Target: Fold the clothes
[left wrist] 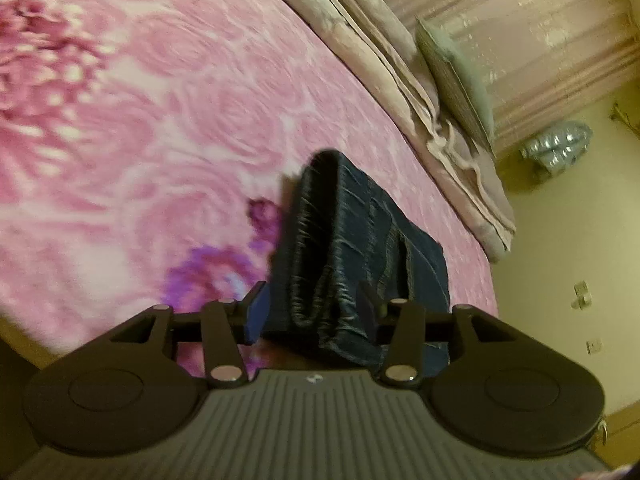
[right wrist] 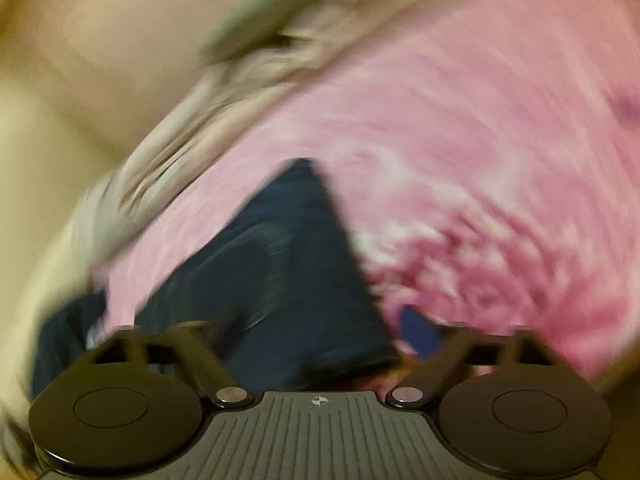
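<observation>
Dark blue jeans hang folded from my left gripper, lifted above a pink floral bedspread. The left jaws are shut on the gathered waistband end. In the right wrist view, which is heavily blurred, the same jeans run between the fingers of my right gripper. The cloth sits against the left finger, and a gap shows beside the blue pad of the right finger. I cannot tell whether the right gripper holds the cloth.
A folded beige quilt and a pale green pillow lie along the bed's far edge. Beyond are a curtain, a yellowish floor and a silver bag.
</observation>
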`<state>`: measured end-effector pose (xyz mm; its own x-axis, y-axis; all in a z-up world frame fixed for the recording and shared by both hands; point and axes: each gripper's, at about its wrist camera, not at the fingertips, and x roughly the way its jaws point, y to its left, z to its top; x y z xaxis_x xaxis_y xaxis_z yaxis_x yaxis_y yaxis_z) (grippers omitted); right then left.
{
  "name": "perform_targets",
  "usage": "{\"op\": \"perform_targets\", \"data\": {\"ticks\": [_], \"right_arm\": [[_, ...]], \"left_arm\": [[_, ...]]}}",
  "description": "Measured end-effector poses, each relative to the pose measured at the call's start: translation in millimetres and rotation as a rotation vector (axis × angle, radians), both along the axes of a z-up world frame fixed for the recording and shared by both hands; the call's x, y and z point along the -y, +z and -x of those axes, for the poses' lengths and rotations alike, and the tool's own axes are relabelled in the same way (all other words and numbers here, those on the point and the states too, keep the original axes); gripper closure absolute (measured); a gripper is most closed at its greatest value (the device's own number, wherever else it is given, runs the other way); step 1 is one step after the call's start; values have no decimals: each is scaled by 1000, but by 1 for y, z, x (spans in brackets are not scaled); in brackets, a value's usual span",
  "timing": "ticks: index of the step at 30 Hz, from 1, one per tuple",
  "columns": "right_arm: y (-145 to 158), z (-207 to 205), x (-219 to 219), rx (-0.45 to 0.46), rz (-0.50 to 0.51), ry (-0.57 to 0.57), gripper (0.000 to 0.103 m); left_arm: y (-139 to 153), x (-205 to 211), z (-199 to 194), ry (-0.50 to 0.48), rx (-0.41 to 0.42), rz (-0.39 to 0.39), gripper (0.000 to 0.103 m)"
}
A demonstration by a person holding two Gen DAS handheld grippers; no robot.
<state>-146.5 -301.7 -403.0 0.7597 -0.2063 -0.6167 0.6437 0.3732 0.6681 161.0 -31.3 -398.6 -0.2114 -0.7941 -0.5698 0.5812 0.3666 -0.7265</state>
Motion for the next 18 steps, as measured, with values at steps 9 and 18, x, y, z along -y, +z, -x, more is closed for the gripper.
{"op": "perform_targets", "data": {"ticks": [9, 18], "right_arm": [[36, -51, -95, -87, 670, 622, 41], [-7, -101, -205, -178, 1213, 1079, 100]], "left_arm": [[8, -8, 7, 30, 55, -18, 69], [-1, -36, 3, 72, 14, -56, 69]]}}
